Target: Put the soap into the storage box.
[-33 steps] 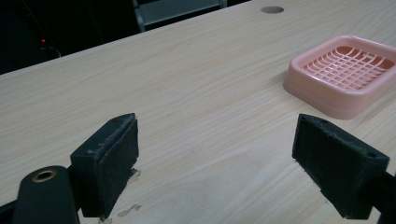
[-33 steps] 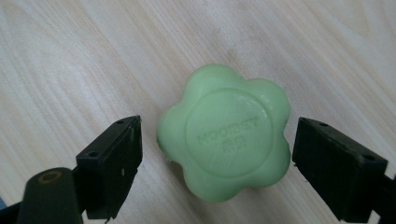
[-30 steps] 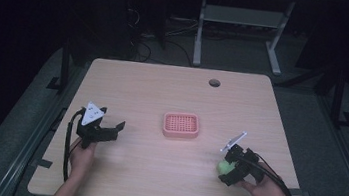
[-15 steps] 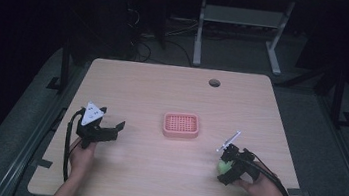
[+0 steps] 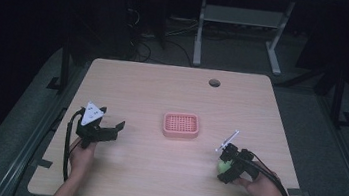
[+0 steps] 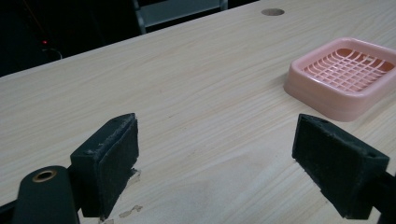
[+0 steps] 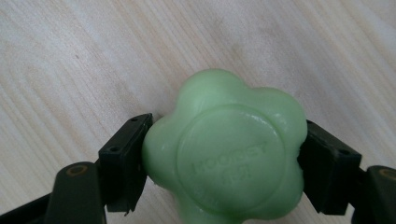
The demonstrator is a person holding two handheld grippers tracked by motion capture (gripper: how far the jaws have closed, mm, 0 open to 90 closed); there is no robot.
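We see the right gripper (image 7: 224, 154) pinching a pale green flower-shaped bar of soap (image 7: 226, 149), its two black jaws pressed against opposite lobes of the bar; in the high view the same soap (image 5: 225, 167) sits in that gripper (image 5: 228, 168) low over the near right part of the light wood-grain bench (image 5: 162, 96), and we cannot tell whether it touches the board. We judge the bar light, stiff and waxy-smooth, with faint raised lettering on its round face; such a surface is likely to slip under a weak hold, and a hard squeeze could mark it, so we would grip it across the waist between two lobes, as here, where the scalloped edge gives the pads a seat. The left gripper (image 6: 224, 172) holds nothing, its jaws spread wide, pointing toward the pink plastic soap dish with a grid floor (image 6: 343, 77); from above this gripper (image 5: 108, 131) lies at the near left, well apart from the dish (image 5: 181, 125) at the middle of the bench. The bench top is flat and bare, with a round cable hole (image 5: 214, 82) near its far edge. The room beyond is dim: dark carpet, loose cables, and the pale legs of a second desk (image 5: 242, 25)
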